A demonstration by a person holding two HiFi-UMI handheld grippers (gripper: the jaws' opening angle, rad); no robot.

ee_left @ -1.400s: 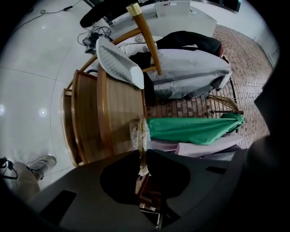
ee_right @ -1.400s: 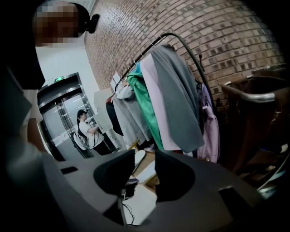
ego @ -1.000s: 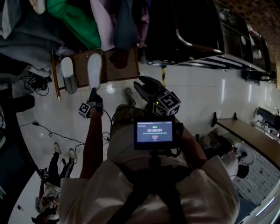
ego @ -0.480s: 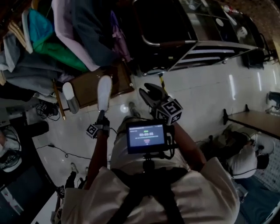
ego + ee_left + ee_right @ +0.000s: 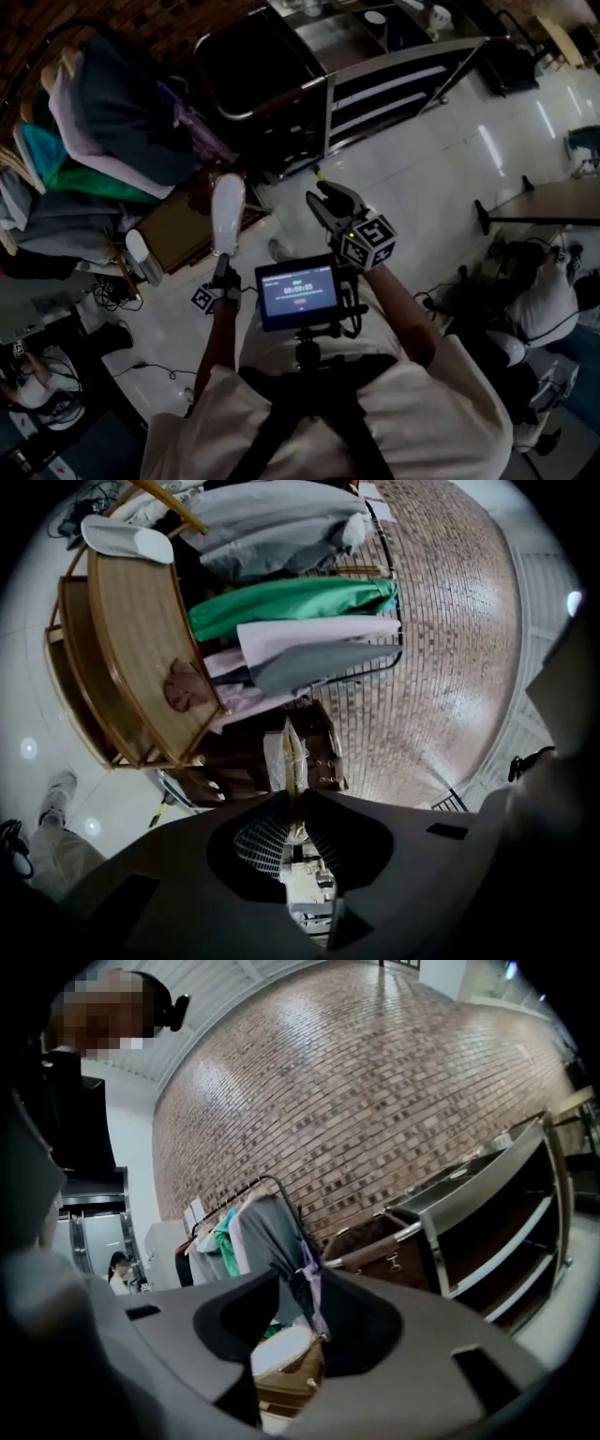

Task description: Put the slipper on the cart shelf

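Observation:
A white slipper (image 5: 228, 210) hangs from my left gripper (image 5: 223, 265), which is shut on its heel end. In the left gripper view the slipper (image 5: 292, 754) shows edge-on, pinched between the jaws of the left gripper (image 5: 296, 797). It hovers over the corner of a low wooden rack (image 5: 178, 230), just short of the steel cart (image 5: 403, 75) with its slatted shelves. A second white slipper (image 5: 141, 255) lies on that rack. My right gripper (image 5: 325, 200) floats beside the held slipper, shut and empty; in its own view the right gripper (image 5: 314, 1288) faces the steel cart (image 5: 502, 1213).
A dark bin trolley (image 5: 253, 66) stands left of the steel cart. A clothes rail with hanging garments (image 5: 94, 141) fills the left. Cables (image 5: 112, 300) trail on the tiled floor. A person (image 5: 544, 300) sits at right near a table (image 5: 553, 202).
The left gripper has carried the slipper off the wooden rack and rightward, nearer the cart. The head view has swung so the cart now fills the top.

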